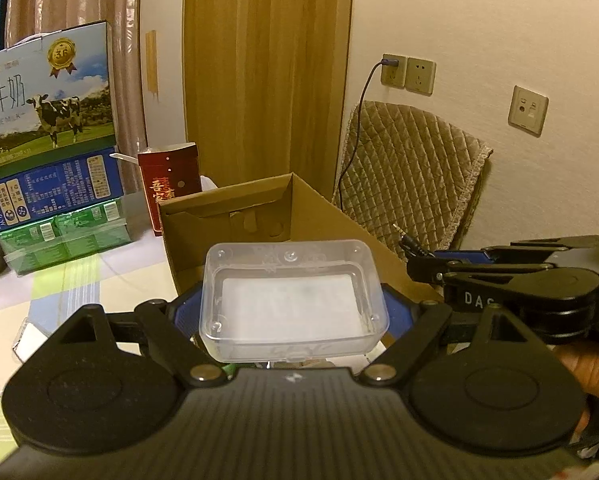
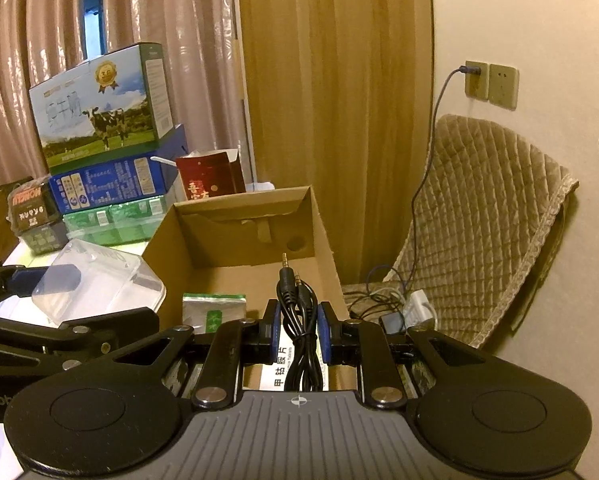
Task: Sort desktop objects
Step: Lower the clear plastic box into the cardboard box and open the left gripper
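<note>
- Above the near rim of the cardboard box [image 2: 239, 240], both carried items were positioned for deposit; the step in hand was judged to be the transfer of sorted objects into that box.
- The left gripper [image 1: 293, 312] was seen clamped across a clear plastic container [image 1: 293, 300], its jaws set wide and its blue pads pressed against the container's two short sides. The container was held clear of the tabletop [image 1: 79, 288], just short of the box's near wall.
- The right gripper [image 2: 298, 330] was seen clenched almost fully on a coiled black audio cable [image 2: 299, 312], with the two plug ends raised above the pads. The cable was held over the near part of the box interior.
- Inside the box, a green-and-white packet [image 2: 213, 312] was seen lying against the near left corner, and a white printed carton [image 2: 273, 376] was partly hidden under the right gripper.
- At the far left corner of the tabletop, stacked milk cartons [image 1: 47, 100] and a red box [image 1: 171, 184] were left standing; neither was touched.
- Next move, as judged: the cable needs to be lowered into the free floor of the box and released. The container requires carrying forward over the near wall before its release. Because the grippers were close beside each other, one release at a time would be advisable.
</note>
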### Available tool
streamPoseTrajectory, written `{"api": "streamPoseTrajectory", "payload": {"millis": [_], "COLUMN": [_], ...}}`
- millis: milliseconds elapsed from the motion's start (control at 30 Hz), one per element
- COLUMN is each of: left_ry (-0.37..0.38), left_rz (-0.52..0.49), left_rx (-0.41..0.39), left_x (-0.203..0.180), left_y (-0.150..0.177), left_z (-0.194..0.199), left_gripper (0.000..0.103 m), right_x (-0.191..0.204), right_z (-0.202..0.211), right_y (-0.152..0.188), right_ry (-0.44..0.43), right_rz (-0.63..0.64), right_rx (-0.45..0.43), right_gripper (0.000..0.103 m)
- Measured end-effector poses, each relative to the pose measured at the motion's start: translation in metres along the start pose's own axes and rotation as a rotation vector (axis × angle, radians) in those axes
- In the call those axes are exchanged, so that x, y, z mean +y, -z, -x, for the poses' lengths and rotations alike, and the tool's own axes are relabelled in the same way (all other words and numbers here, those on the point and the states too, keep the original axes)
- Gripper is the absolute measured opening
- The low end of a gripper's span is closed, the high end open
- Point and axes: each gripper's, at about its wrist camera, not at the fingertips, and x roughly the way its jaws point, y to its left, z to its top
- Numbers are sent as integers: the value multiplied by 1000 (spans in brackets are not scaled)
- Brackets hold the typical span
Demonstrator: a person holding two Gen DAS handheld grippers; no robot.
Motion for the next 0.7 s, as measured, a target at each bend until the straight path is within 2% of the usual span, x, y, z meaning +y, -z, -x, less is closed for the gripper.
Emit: {"api": "streamPoseTrajectory", "payload": {"millis": [700], "left_ry": [21], "left_rz": [54], "left_rx": [27], "left_x": [7], "left_y": [-11], "left_z": [-28], "left_gripper": [86], "right_x": [-1], "right_z": [-16], "right_y": [-12], "right_ry": [-5], "right_rz": [-19], "right_rx": [7], "right_gripper": [16]}}
